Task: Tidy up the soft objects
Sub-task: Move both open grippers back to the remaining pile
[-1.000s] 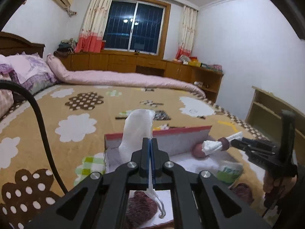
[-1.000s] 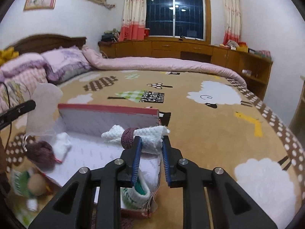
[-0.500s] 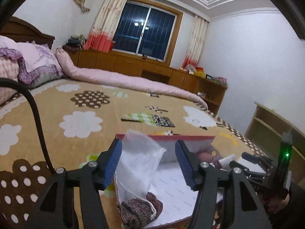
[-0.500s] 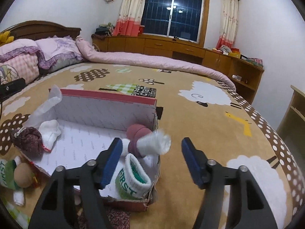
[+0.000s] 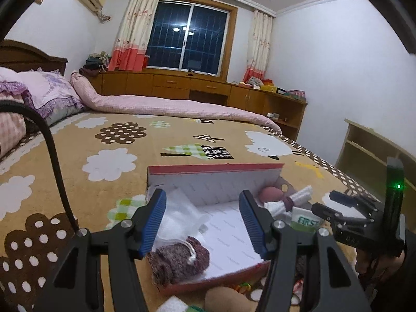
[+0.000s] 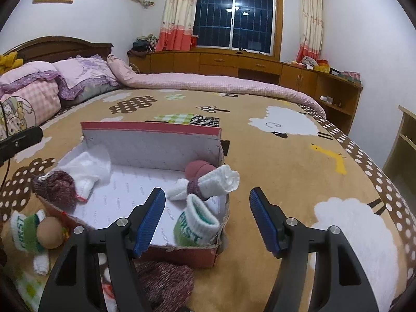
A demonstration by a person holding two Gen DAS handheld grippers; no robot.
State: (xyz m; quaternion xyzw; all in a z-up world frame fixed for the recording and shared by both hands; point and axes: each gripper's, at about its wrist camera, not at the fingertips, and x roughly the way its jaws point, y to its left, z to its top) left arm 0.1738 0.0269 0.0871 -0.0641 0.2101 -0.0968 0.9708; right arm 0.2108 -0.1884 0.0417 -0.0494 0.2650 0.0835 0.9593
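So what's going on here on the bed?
A person is sorting socks into a red-edged shoebox on the bed. Both grippers have just opened and hold nothing: the left hand-held gripper let go of a white mesh bag, the right hand-held gripper of a rolled white sock. More socks lie outside.

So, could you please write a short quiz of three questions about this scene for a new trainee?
1. True or false: both the left gripper and the right gripper stand open, with nothing pressed between the pads.
2. Where does the green-and-white sock marked FIRST sit? A) inside the shallow box, at its near right corner B) on the pillow C) on the floor
3. Fill in: the white rolled sock leans on the box's ____ wall.

Key: 1 true; 2 A; 3 right
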